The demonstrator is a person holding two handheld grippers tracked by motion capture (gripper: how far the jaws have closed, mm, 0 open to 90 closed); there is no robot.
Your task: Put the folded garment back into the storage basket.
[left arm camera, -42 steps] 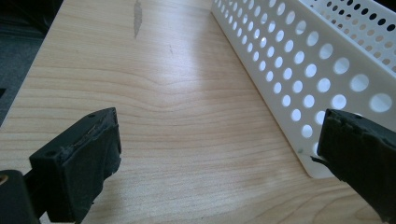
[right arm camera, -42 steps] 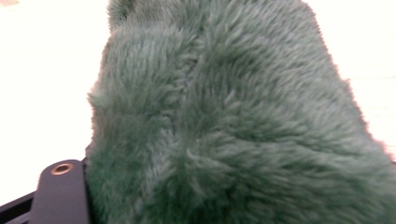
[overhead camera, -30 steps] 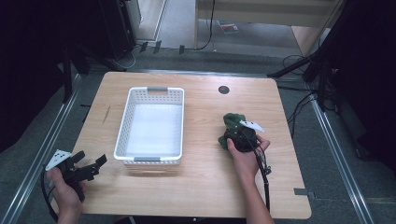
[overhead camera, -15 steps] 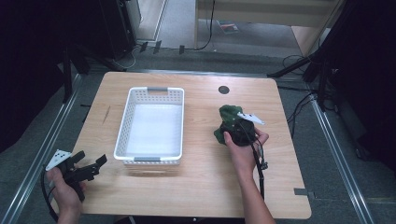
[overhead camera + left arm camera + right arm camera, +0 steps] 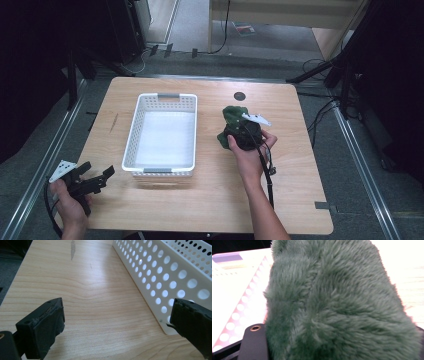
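The right tool [image 5: 240,134] is clamped tight on a green plush toy [image 5: 233,119] and holds it off the counter [image 5: 295,165], to the right of the white basket [image 5: 131,135]. The pick-up looks done; carrying it over and dropping it into the empty basket remains. The left tool [image 5: 97,178], jaws spread, holds nothing near the basket's near-left corner.

A dark green, fuzzy plush toy [image 5: 234,117] hangs bunched and lifted off the counter [image 5: 300,200], clamped in the right gripper [image 5: 243,134], right of the white perforated basket [image 5: 165,98].
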